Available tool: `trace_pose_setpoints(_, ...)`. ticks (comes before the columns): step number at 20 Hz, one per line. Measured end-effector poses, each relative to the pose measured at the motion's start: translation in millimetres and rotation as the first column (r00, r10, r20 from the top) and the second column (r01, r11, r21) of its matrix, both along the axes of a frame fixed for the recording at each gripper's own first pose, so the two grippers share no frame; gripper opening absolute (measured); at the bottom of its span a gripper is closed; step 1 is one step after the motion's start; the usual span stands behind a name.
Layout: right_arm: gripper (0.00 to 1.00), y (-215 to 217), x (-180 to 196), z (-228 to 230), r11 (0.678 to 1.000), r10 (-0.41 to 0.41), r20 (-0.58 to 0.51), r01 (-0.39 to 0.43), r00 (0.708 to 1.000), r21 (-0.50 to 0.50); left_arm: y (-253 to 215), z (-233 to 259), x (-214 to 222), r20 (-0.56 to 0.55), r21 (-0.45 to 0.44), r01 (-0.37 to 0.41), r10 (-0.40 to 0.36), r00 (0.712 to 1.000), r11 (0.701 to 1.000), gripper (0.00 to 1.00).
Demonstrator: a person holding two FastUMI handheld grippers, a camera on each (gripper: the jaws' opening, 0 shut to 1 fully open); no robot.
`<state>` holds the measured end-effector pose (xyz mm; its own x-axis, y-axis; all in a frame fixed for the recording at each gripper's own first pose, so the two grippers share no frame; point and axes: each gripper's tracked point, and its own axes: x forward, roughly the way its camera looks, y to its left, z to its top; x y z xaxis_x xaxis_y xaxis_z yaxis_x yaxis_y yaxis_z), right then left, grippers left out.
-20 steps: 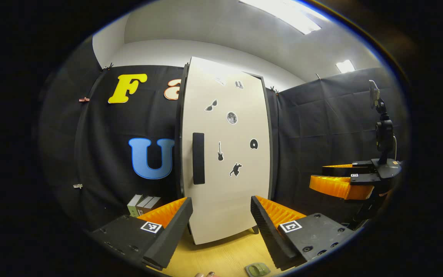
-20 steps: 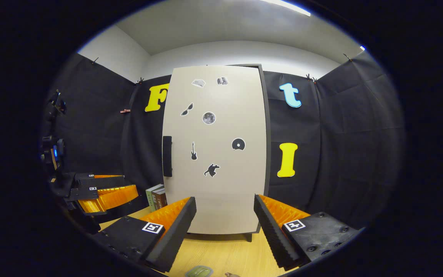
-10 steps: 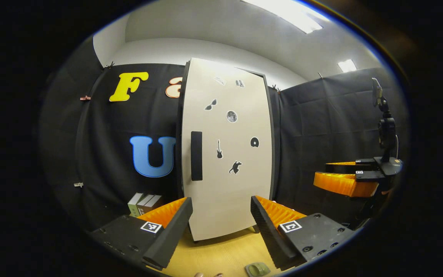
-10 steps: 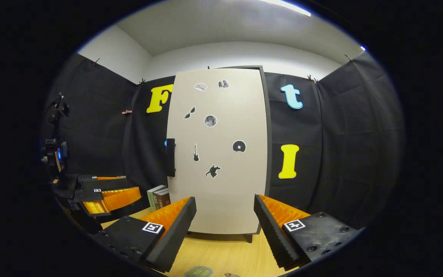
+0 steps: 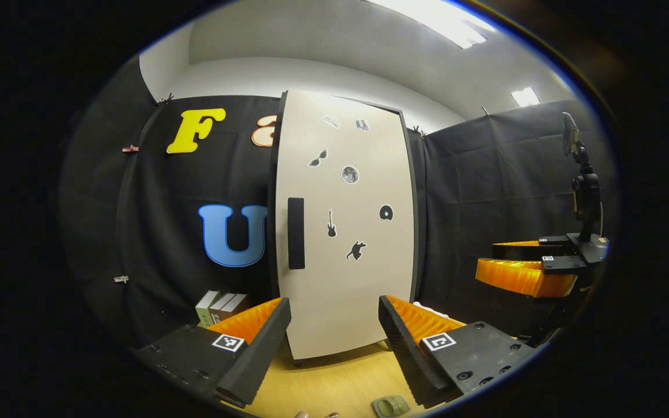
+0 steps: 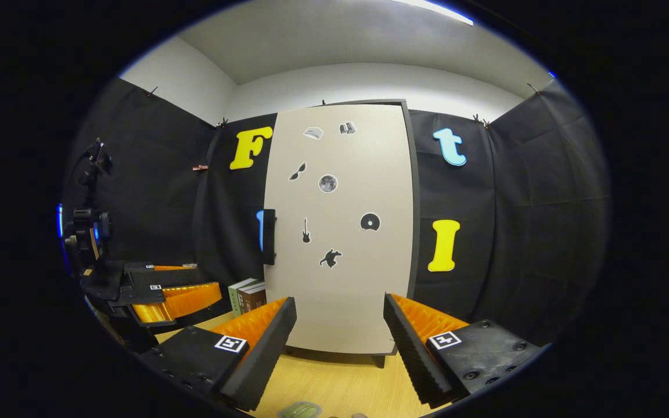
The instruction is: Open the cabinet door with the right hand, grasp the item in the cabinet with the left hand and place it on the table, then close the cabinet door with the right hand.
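Facing the cabinet door point(image 6: 340, 232), I see it shut flush against its frame, its dark handle point(image 6: 269, 237) on the left edge. A small green item point(image 5: 391, 406) lies on the bench point(image 5: 334, 383) near me, outside the cabinet, so this fits a finished job or a different item waiting inside. My right tongs point(image 6: 339, 325) and left tongs point(image 5: 334, 325) are both spread and hold nothing, well back from the door. Compared with a second ago, the door looks smaller and the handle farther off: both hands have drawn back.
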<state>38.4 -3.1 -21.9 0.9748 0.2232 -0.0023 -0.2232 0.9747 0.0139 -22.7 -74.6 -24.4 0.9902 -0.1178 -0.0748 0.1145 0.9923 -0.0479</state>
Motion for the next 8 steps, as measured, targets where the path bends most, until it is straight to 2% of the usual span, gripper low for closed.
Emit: trace_pose_setpoints(8,0.97,6.0,8.2,2.6,1.000,0.016,0.006,-0.016,1.000,-0.011,1.0,3.5,1.9,0.005,0.003,0.001,-0.001,1.000,1.000,0.95)
